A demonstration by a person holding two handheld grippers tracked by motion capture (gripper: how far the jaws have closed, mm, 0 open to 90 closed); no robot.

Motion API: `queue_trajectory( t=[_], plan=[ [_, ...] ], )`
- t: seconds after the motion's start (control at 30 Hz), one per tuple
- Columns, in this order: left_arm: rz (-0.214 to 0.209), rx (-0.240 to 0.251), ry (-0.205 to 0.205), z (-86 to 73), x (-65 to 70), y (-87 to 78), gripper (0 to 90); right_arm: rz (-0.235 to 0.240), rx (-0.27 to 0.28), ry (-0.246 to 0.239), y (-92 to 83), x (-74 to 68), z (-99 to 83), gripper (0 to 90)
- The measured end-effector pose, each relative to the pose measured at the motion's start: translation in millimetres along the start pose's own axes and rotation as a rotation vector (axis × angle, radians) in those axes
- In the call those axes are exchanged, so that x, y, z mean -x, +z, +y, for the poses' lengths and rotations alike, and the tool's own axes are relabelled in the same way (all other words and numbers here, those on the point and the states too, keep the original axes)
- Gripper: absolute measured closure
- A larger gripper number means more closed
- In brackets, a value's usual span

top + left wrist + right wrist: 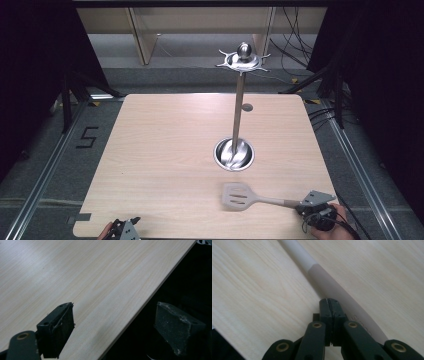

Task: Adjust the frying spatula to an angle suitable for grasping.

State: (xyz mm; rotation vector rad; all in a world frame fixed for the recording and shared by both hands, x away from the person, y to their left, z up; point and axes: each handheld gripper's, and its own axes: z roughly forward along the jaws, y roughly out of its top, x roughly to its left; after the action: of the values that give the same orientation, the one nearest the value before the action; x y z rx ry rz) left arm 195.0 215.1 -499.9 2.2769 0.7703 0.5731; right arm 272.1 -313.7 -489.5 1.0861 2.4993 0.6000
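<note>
A grey slotted spatula (240,196) lies on the light wooden table (165,150) near the front right, its handle pointing right toward my right gripper (301,206). In the right gripper view the two jaws meet flat against each other, so my right gripper (329,301) is shut, and the spatula's handle (324,277) runs slantwise just beneath its tips. My left gripper (126,226) sits at the table's front left edge. Its fingers (58,327) stand wide apart with nothing between them, so my left gripper (117,325) is open, half over the table's edge.
A tall metal utensil stand (238,110) rises from a round steel base (234,154) right of the table's middle. A hooked ring with a knob (243,59) tops it. Cables and dark frames lie on the floor beyond the table's right side.
</note>
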Motion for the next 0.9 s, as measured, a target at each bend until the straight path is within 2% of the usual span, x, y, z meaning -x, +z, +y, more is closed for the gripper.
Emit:
queue_trajectory(
  t=[0.03,0.13,0.2,0.23,0.27,0.37,0.43,0.47,0.53,0.7,0.73,0.8,0.87,0.9],
  plan=[
    [-0.008,-0.011,0.014,0.4,-0.5,-1.5,15.2,-0.033,-0.001,-0.027,1.9,-0.1,1.4,90.0],
    [-0.009,-0.015,0.016,0.8,-0.2,-1.2,15.2,-0.057,0.003,-0.019,1.4,-0.5,4.2,90.0],
    [0.006,0.000,0.008,0.6,0.6,0.5,15.2,-0.060,0.011,-0.024,2.0,0.7,4.5,90.0],
    [0.001,-0.007,0.014,0.6,0.6,-0.7,15.2,-0.053,0.006,-0.003,2.3,0.9,5.3,90.0],
    [-0.002,-0.010,0.019,0.8,0.0,-0.9,15.2,-0.053,0.004,-0.018,2.5,2.7,5.6,90.0],
    [0.005,-0.003,0.011,0.7,0.4,-0.1,15.2,-0.058,0.005,-0.015,3.3,2.4,5.6,90.0],
    [0.002,-0.007,0.015,0.7,0.3,-0.6,15.2,-0.067,-0.002,-0.029,3.9,2.0,7.6,90.0],
    [-0.004,0.010,-0.009,0.6,2.1,1.2,15.2,-0.079,-0.010,-0.032,4.5,2.2,9.9,90.0],
    [0.008,-0.003,0.006,1.0,1.6,1.3,15.2,-0.081,-0.002,-0.033,5.6,4.3,10.8,90.0],
    [0.000,0.004,-0.007,0.9,2.4,1.5,15.2,-0.086,0.017,-0.025,7.7,8.6,13.3,90.0],
    [0.001,-0.011,0.010,1.0,1.7,1.0,15.2,-0.088,0.016,-0.028,7.8,9.9,14.9,90.0],
    [-0.006,-0.014,0.014,1.2,1.5,0.2,15.3,-0.108,0.019,-0.059,12.2,14.1,19.9,90.0],
    [0.003,-0.016,0.020,1.4,1.2,0.7,15.2,-0.105,0.027,-0.048,14.5,17.1,22.1,90.0],
    [0.000,0.005,-0.007,1.1,2.4,1.5,15.2,-0.098,0.021,-0.028,14.6,17.5,23.2,90.0]
  ],
)
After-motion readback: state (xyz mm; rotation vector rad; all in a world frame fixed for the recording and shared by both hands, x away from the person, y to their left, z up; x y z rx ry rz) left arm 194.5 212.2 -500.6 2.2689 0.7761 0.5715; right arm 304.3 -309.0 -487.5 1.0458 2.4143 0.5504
